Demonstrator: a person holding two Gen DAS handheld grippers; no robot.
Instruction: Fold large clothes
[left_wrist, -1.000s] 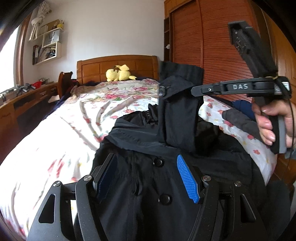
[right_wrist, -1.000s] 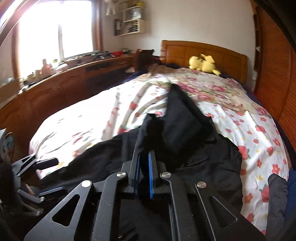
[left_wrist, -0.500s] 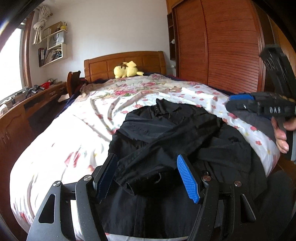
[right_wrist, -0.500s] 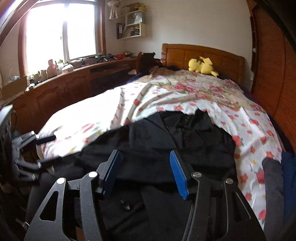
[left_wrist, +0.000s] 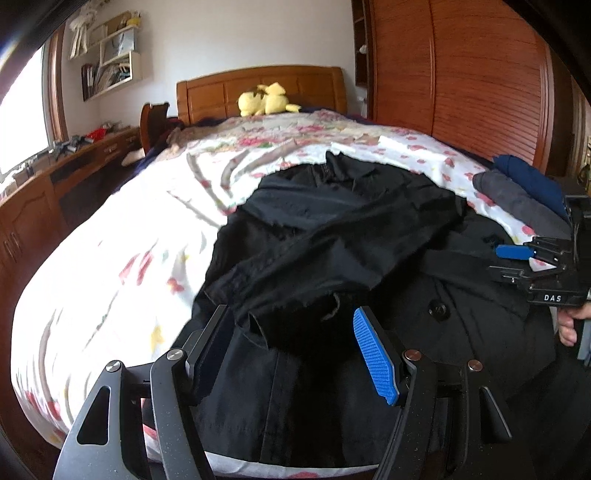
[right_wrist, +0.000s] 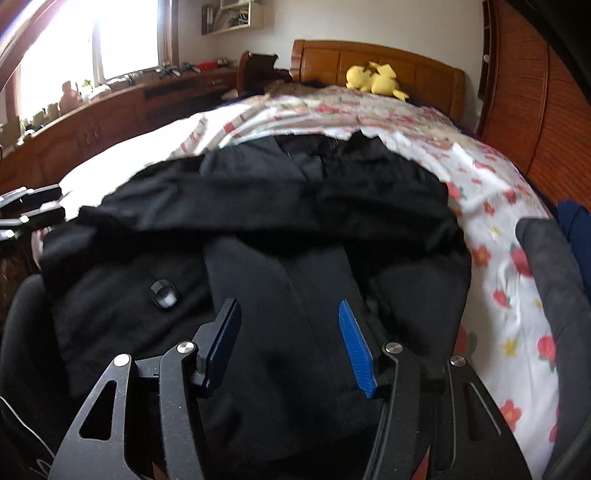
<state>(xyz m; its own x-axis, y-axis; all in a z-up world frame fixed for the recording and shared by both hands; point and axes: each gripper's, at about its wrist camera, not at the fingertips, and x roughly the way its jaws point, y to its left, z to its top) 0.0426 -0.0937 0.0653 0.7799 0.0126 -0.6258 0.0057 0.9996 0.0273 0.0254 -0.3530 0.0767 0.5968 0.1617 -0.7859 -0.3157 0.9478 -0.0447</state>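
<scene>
Coat (left_wrist: 332, 236) sleeve's laid across; both jaws spread, nothing pinched. Hem should be grabbed evenly next, probably.

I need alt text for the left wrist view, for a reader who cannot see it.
A black coat lies on a floral bedspread, one sleeve folded across it. The open left gripper hovers over its hem; the right gripper is at the right edge.
</scene>
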